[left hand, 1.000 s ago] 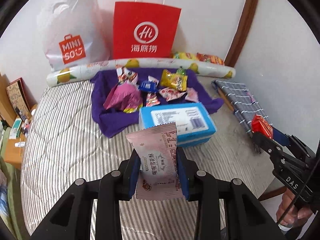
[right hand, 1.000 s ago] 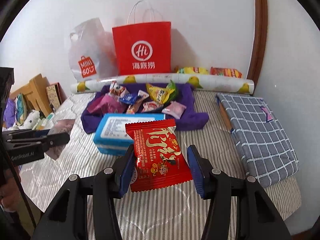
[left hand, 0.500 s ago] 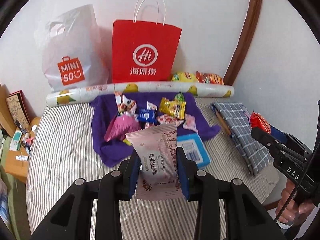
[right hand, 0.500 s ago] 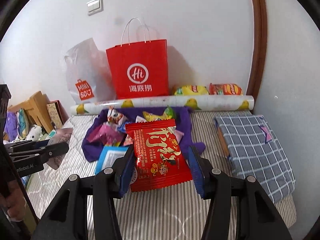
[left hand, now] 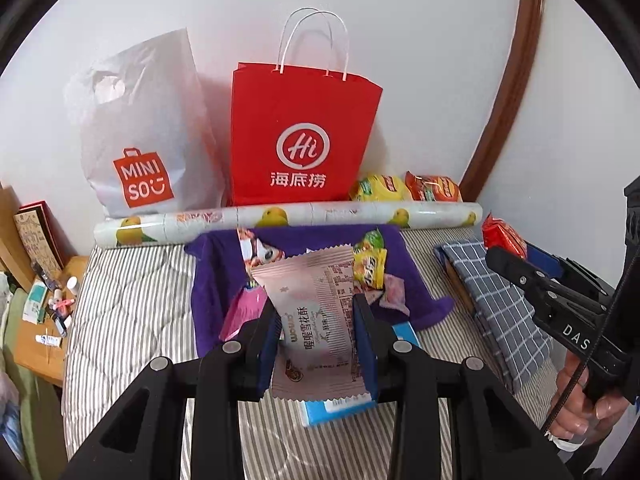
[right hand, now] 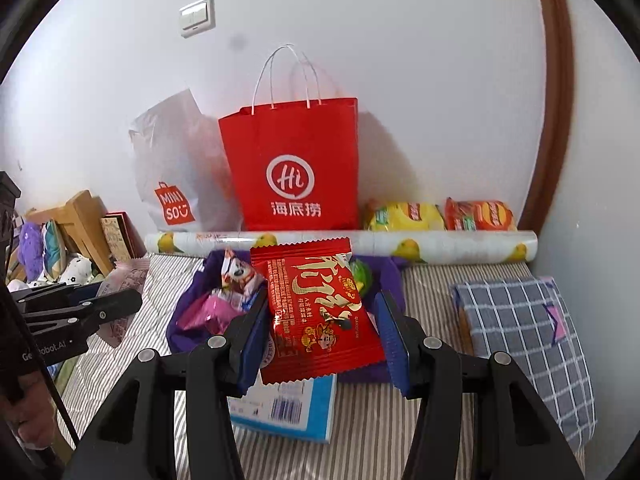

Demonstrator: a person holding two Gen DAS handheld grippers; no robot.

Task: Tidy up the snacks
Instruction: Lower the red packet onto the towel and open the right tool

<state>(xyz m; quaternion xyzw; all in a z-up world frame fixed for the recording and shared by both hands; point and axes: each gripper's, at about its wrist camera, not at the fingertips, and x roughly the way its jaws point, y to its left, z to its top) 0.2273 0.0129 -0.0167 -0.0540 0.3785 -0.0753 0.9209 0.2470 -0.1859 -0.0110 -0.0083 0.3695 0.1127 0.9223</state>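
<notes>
Right now my left tongs [left hand: 316, 344] are clamped on a pale pink snack packet [left hand: 316, 320], its blue pads pressing both side edges so it stands upright above the bed [left hand: 132, 312]. My right tongs [right hand: 324, 332] grip a red snack packet [right hand: 316, 312] the same way, pads closed against its sides, the packet held clear of the bedding. Below both packets lies a purple cloth [left hand: 216, 276] spread toward the far edge of the bed, with loose sweets [left hand: 370, 266] scattered on it. A blue and white box [right hand: 296, 408] sits on the stripes at the cloth's near edge. Along the far edge runs a lemon-print roll [left hand: 288, 216], and behind it, against the wall, stand a red paper bag [left hand: 300, 140] and a white plastic bag [left hand: 148, 132]. A folded checked cloth [right hand: 520, 340] rests at the right edge of the bed.
</notes>
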